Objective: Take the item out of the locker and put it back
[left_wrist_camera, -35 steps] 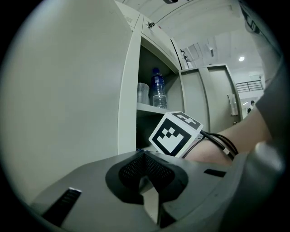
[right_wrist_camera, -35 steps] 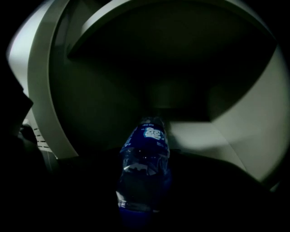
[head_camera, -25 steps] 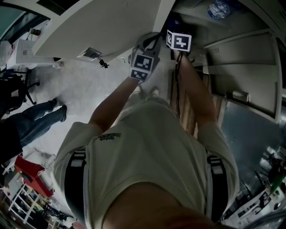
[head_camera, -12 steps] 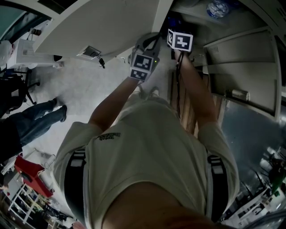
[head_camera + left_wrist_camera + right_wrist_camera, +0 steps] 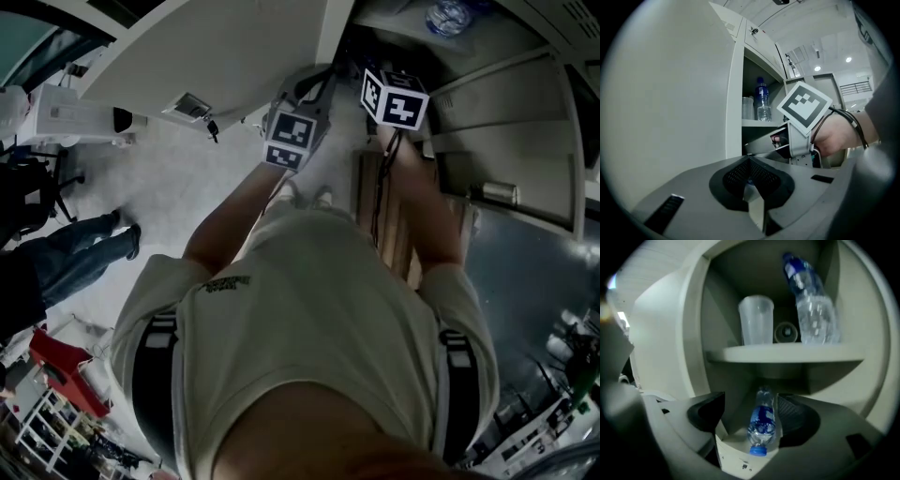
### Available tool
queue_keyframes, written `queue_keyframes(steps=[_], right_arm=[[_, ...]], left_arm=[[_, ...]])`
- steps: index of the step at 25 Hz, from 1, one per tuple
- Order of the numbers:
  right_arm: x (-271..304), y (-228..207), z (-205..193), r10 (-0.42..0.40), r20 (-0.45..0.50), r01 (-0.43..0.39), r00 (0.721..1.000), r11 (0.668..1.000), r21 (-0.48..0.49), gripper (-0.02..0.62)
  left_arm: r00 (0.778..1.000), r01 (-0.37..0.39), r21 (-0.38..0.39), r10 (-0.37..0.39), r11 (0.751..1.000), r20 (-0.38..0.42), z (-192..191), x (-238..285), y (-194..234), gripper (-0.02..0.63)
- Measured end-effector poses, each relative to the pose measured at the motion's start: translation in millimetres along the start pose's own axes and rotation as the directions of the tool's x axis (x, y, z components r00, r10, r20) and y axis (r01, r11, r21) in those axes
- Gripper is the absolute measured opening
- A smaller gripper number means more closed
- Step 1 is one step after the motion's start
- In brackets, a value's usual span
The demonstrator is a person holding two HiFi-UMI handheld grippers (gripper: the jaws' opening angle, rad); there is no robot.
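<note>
The open locker (image 5: 689, 324) fills the space ahead of the right gripper's fingers. Its door (image 5: 670, 103) stands as a broad grey wall just to the left of the left gripper's fingers. A shelf (image 5: 787, 354) crosses the locker above and beyond the right fingertips.

The left gripper (image 5: 749, 161) has its fingers pressed together to a point, with nothing seen between them. The right gripper (image 5: 749, 405) has its fingers spread wide, though they have just been closing a little. The small water bottle (image 5: 761, 425) lies lengthwise between them, its blue cap toward the gripper's base. It leans on the pad (image 5: 793, 413) at the view's right and is clear of the other finger (image 5: 705, 412).

Up on the shelf, beyond those fingertips, a taller bottle (image 5: 813, 310) stands to the right and a clear plastic cup (image 5: 756, 319) to the left. Between them sits a small round object (image 5: 786, 332), too dim to name.
</note>
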State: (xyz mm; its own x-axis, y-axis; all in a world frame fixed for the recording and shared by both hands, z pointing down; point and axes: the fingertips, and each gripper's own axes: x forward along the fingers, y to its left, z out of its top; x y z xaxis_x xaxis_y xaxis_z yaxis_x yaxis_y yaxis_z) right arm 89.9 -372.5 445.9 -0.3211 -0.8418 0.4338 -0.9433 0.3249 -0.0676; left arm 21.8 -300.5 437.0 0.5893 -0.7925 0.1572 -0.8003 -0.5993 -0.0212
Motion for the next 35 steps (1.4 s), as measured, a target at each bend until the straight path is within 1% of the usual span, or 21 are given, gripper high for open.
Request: queue_keyframes(steps=[2,4,8,9,11,13,17,20,21,23,26,28,29,30,31,35], right_arm=[[-18.6,3.1,17.4,0.005,0.053,-0.005,0.999,1.0,0.002,0.34],[-36.7,5.6,35.0,0.014,0.11,-0.015,0.994,1.0,0.007,0.288],[-76.2,8.7,68.3,0.025,0.213,-0.025,0.977,1.0,-0.004,0.19],[-86.7,9.4,75.6,0.028,0.236,-0.028,0.971,1.0,-0.004,0.147],[-106.8,10.5,89.1,0.033,0.28,-0.032,0.959,0.999,-0.009,0.115],[-125.4,11.9,101.0,0.038,0.315,-0.033,0.948,0.999,-0.022,0.106],[-158.6,17.5,117.1,0.062,0.364,-0.053,0.929,0.998,-0.034,0.104],[-180.1,22.8,124.9,0.079,0.393,-0.07,0.916,0.997,-0.036,0.101],[-186.9,24.2,127.3,0.082,0.403,-0.073,0.911,0.997,-0.037,0.064],[-200.0,28.2,132.4,0.092,0.426,-0.082,0.9,0.996,-0.043,0.063],[-219.5,34.7,139.2,0.108,0.454,-0.085,0.884,0.994,-0.071,0.063],[-230.5,37.5,140.5,0.113,0.466,-0.081,0.878,0.993,-0.088,0.021],[-234.8,38.7,139.9,0.116,0.468,-0.081,0.876,0.992,-0.094,0.021],[-238.3,39.6,138.3,0.119,0.468,-0.082,0.876,0.992,-0.099,0.021],[-241.1,40.4,135.9,0.121,0.466,-0.082,0.876,0.991,-0.103,0.006],[-246.6,43.0,120.0,0.128,0.442,-0.088,0.888,0.99,-0.11,0.006]], left_arm=[[1.0,0.0,0.002,0.0,1.0,0.015,11.5,-4.3,-0.3,0.012],[1.0,0.004,0.001,-0.004,1.0,0.03,24.5,-8.7,-1.4,0.012],[0.998,0.021,0.003,-0.021,1.0,0.064,52.7,-16.3,-5.0,0.012],[0.997,0.024,0.008,-0.024,1.0,0.075,60.2,-18.7,-5.7,0.012],[0.995,0.028,0.019,-0.03,0.999,0.099,75.1,-24.0,-7.1,0.012],[0.992,0.034,0.024,-0.037,0.999,0.122,89.9,-30.3,-8.5,0.012],[0.982,0.064,0.006,-0.064,0.998,0.176,122.1,-46.4,-13.3,0.012],[0.974,0.069,0.038,-0.075,0.997,0.214,147.4,-59.6,-18.7,0.012],[0.971,0.07,0.046,-0.078,0.997,0.225,155.0,-63.9,-20.5,0.012],[0.968,0.077,0.045,-0.085,0.996,0.238,165.8,-72.0,-23.7,0.012],[0.964,0.085,0.042,-0.092,0.996,0.248,173.5,-83.0,-26.7,0.012],[0.963,0.088,0.042,-0.096,0.995,0.253,176.2,-90.1,-28.3,0.012],[0.963,0.088,0.042,-0.096,0.995,0.253,176.7,-93.5,-29.0,0.012],[0.963,0.088,0.042,-0.095,0.995,0.253,176.6,-96.5,-29.5,0.012],[0.964,0.087,0.043,-0.095,0.995,0.25,175.8,-99.0,-30.2,0.012],[0.966,0.093,0.059,-0.104,0.994,0.237,168.8,-104.6,-35.5,0.012]])
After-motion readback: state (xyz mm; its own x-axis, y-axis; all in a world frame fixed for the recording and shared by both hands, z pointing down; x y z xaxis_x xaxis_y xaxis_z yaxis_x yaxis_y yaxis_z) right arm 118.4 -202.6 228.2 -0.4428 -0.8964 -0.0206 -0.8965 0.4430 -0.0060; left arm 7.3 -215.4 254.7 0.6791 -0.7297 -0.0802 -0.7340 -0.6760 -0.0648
